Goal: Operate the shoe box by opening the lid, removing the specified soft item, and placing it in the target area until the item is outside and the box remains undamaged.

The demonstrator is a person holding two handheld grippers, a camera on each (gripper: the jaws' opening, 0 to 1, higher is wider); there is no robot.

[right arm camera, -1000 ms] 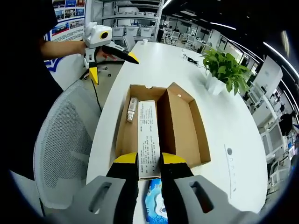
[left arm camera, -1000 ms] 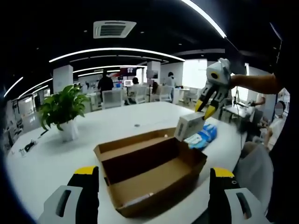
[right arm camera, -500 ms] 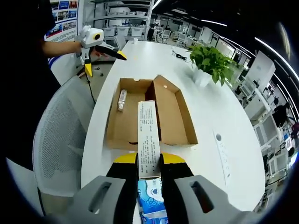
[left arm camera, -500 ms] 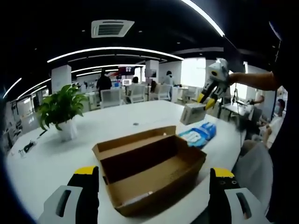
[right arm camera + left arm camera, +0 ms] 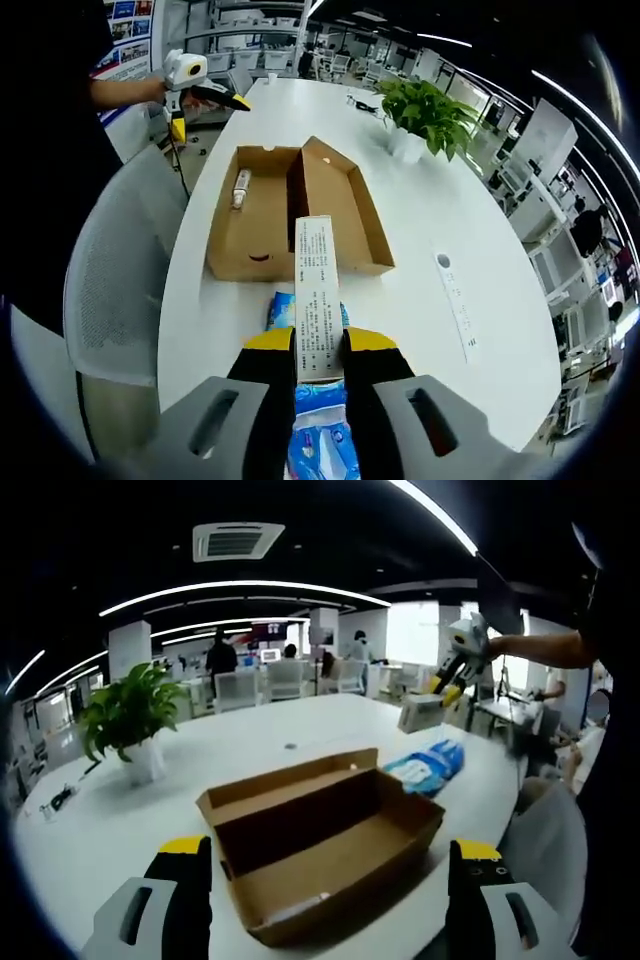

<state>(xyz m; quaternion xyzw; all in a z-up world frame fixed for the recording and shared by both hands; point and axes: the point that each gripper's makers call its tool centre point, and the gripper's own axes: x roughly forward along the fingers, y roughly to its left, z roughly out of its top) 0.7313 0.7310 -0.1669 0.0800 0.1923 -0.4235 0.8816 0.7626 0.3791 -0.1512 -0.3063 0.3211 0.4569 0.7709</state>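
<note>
progress looks well past halfway: the shoe box (image 5: 290, 215) lies open on the white surface (image 5: 420, 240), its lid folded out beside the tray, and it looks undamaged. the right tool (image 5: 320, 352) is closed on a narrow white printed carton (image 5: 317, 295), held up in the air clear of the box and above a blue soft packet (image 5: 318, 440) that lies on the surface on the near side of the box. in the left gripper view that same right tool (image 5: 448, 685) shows high at the far right with the white carton (image 5: 420, 712) in its grip, and the blue packet (image 5: 428, 766) rests just beside the box (image 5: 320, 840). whether the carton or the blue packet is the specified soft item i cannot tell. a small tube (image 5: 240, 186) lies inside the tray. what remains, by my judgement, is setting the held carton down in the target area.

the left tool (image 5: 330, 880) hangs open and empty near the box, its jaws wide apart.

against the frame a second ago, the carton was at the box's end; now it is lifted well away and farther back, so the box looks smaller in the right gripper view. the box and the plant (image 5: 130, 712) have not moved.
</note>
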